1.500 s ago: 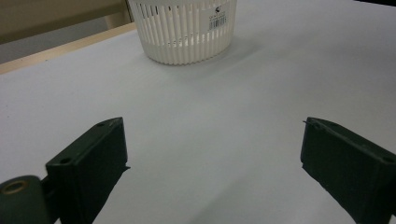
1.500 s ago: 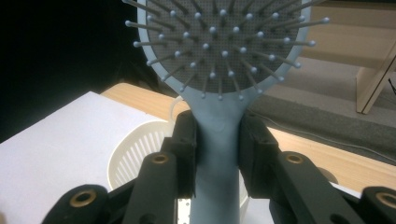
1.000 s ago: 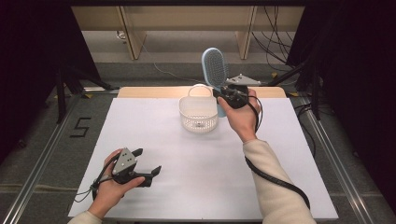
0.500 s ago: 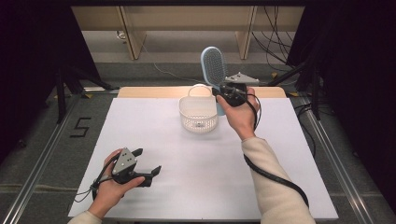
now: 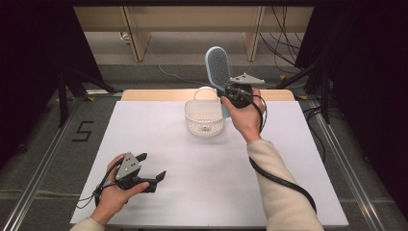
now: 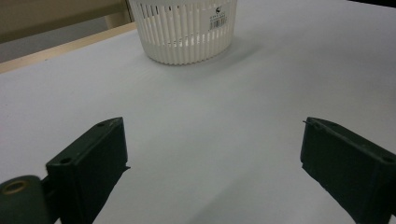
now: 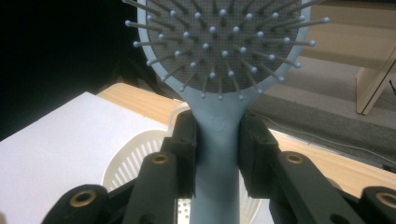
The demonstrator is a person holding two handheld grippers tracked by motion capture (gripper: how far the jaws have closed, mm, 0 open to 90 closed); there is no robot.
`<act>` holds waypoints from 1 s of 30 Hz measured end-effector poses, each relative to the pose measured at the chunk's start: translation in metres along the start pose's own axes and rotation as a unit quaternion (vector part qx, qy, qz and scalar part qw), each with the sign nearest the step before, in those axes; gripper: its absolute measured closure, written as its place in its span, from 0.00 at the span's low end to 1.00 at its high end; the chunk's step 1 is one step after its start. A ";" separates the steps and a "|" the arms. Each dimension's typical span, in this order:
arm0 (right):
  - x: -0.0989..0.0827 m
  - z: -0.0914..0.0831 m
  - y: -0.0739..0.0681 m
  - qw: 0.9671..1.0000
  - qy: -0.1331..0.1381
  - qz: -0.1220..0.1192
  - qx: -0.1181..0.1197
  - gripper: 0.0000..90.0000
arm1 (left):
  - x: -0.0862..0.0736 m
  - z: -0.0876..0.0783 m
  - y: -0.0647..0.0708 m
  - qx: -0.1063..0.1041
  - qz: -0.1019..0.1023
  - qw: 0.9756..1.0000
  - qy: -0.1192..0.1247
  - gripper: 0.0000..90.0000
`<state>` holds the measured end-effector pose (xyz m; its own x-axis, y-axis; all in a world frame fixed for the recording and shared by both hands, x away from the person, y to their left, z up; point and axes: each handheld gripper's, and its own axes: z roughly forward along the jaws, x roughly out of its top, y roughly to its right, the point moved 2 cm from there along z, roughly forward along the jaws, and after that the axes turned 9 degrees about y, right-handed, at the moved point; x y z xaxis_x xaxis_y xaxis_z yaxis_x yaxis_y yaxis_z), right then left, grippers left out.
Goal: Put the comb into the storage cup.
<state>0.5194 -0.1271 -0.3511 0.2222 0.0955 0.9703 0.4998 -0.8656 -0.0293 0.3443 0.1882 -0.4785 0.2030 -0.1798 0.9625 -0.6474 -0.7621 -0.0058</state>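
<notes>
A light blue hairbrush (image 5: 218,67) with a grey bristle pad stands upright, head up, held by its handle (image 7: 217,135) in my right gripper (image 5: 230,94), which is shut on it just right of the white slatted basket (image 5: 204,118). In the right gripper view both black jaws clamp the handle and the basket rim (image 7: 135,154) lies below. My left gripper (image 5: 150,167) rests low at the table's front left, open with nothing between its jaws. In the left gripper view the basket (image 6: 184,28) stands far ahead on the white surface.
The white tabletop (image 5: 211,183) has a wooden strip (image 5: 144,95) along its far edge. Wooden furniture legs (image 5: 134,33) and cables (image 5: 284,33) lie on the floor beyond. A taped "5" (image 5: 82,131) marks the floor at left.
</notes>
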 end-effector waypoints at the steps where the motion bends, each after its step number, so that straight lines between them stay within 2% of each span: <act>1: 0.000 0.000 0.000 1.000 0.000 0.000 0.000 0.78 | 0.000 0.000 0.000 0.000 0.000 1.000 0.000 0.08; 30: 0.000 0.012 -0.002 1.000 -0.006 -0.006 0.001 0.78 | 0.000 0.000 0.000 -0.001 0.000 1.000 0.000 0.08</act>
<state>0.5283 -0.1197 -0.3540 0.2265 0.1112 0.9676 0.5044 -0.8633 -0.0188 0.3444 0.1883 -0.4786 0.2031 -0.1803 0.9624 -0.6484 -0.7613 -0.0057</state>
